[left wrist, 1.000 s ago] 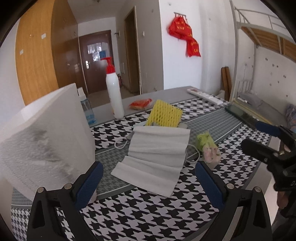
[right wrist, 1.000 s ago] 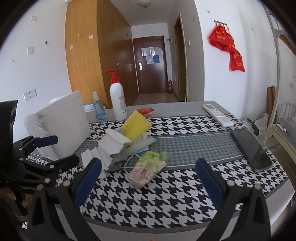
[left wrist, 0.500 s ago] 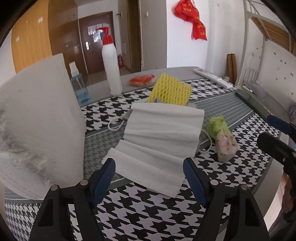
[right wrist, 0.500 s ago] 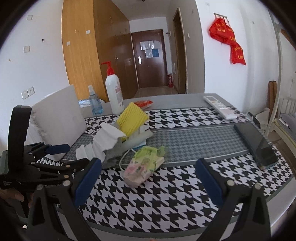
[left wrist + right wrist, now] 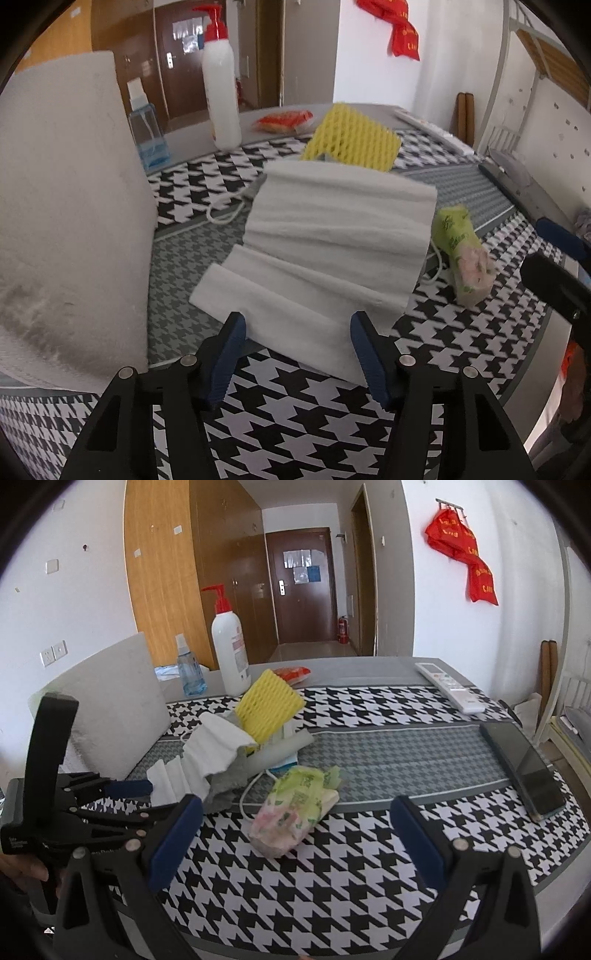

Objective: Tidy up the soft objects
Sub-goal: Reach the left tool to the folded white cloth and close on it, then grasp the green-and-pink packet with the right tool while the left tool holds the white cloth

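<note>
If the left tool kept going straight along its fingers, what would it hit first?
Most likely the white paper towel: its near edge already lies between the open fingers of the left tool, which straddle it without clamping. The yellow foam net sits farther behind it.

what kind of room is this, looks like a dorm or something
Probably a dorm room: a metal bunk bed stands at the right, a hallway leads to a wooden door, and the table holds a remote and a pump bottle.

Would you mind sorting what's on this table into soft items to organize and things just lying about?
Job: white tissue, yellow foam net, green tissue pack, large foam block.
Lying about: pump bottle, spray bottle, remote, phone.
</note>
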Demonstrator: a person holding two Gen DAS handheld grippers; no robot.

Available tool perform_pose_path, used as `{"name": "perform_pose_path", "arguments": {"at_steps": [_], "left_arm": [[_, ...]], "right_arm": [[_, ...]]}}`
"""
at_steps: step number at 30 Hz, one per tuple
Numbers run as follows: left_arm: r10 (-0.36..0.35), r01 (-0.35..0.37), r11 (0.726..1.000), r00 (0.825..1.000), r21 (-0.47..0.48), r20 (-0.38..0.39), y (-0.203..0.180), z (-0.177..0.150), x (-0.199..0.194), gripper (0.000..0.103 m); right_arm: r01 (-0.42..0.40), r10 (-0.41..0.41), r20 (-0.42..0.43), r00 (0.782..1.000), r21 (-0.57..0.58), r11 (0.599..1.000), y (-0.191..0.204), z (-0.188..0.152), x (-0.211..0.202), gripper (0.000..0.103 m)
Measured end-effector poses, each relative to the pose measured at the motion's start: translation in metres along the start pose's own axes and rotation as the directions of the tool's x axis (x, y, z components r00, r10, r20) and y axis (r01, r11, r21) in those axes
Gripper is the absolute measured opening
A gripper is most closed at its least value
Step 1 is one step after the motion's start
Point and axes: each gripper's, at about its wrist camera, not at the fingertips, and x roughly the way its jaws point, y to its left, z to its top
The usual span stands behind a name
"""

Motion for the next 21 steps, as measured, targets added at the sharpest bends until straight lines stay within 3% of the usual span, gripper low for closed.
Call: {"name": "perform_pose_path", "arguments": {"at_steps": [9,13,15,17,21], "left_arm": [[-0.018,0.018,1.0,1.0,0.019,0.007,0.002,0.001,0.002,0.059],[-0.022,0.021,0.999,1.0,0.027,0.019,0.004,0.001,0.0,0.036],[-0.034,0.033,0.999,0.999,0.029,0.029,0.005,0.001,0.001,0.019],[-0.052,0.052,0.999,0.998,0.005,0.032,0.009,0.003,0.001,0.01],[-0.085,0.086,0.996,0.996,-0.024,0.036,0.015,0.003,0.0,0.007]], "right_arm": [[0.015,-0.015,-0.034,0.999,0.002,1.0,0.002,0.001,0.011,0.102],[0.024,-0.024,-0.063,0.998,-0.001,1.0,0.004,-0.001,0.016,0.102],[0.029,-0.029,-0.077,0.997,-0.001,1.0,0.004,-0.001,0.019,0.102],[0.036,-0.036,-0.094,0.995,-0.005,0.999,0.004,-0.001,0.022,0.102],[0.048,-0.049,-0.121,0.991,-0.014,0.999,0.006,0.0,0.025,0.102]]}}
